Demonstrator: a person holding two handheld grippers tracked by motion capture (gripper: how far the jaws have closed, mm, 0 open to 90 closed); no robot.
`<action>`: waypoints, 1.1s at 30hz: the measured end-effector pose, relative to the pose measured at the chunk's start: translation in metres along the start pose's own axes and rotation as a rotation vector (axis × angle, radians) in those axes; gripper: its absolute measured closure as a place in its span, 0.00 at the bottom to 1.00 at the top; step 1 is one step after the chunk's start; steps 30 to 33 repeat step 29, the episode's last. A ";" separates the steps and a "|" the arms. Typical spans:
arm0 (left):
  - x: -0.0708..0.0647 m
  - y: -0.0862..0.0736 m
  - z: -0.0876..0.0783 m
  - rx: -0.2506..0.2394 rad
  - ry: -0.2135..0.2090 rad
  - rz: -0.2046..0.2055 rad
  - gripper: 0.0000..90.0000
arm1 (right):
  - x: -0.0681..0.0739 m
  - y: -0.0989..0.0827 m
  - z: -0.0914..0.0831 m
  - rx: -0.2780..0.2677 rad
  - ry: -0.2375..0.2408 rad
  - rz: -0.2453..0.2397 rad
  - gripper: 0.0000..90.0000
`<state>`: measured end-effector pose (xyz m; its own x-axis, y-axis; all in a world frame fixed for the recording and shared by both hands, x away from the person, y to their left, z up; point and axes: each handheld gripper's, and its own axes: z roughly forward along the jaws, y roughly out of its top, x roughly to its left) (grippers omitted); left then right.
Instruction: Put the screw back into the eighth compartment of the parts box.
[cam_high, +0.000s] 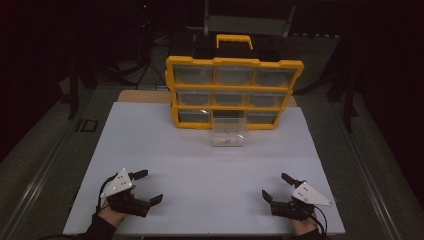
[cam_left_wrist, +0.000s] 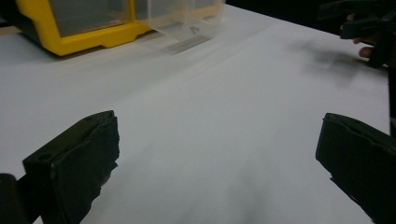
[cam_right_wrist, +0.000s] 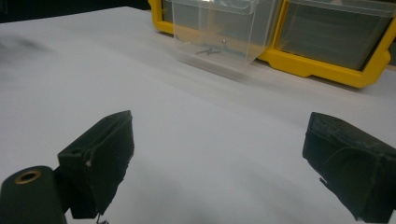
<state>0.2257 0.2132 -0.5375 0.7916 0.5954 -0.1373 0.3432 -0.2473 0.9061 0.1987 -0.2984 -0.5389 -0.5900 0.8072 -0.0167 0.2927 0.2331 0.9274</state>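
Observation:
A yellow organiser with clear drawers stands upright at the back of the white table. Its bottom middle drawer is pulled out onto the table and holds small dark parts. My left gripper rests open near the front left edge, nothing between its jaws. Near the front right edge my right gripper is open too and holds nothing. Both point toward the organiser, far short of it. In the left gripper view the drawer sits at the top, and the right gripper shows at the far right.
A black case with a yellow handle sits behind the organiser. Dark floor and stands surround the table. The white surface between the grippers and the drawer is bare.

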 end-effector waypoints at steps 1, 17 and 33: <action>0.000 -0.001 0.000 0.006 0.005 -0.001 0.00 | 0.000 0.000 0.000 0.000 0.000 0.000 0.10; 0.000 -0.006 0.000 0.011 0.022 -0.005 0.00 | -0.003 -0.003 0.002 0.011 0.002 0.020 0.10; 0.000 -0.005 -0.001 -0.007 0.024 -0.015 0.00 | -0.003 -0.002 0.002 0.010 -0.006 0.012 0.10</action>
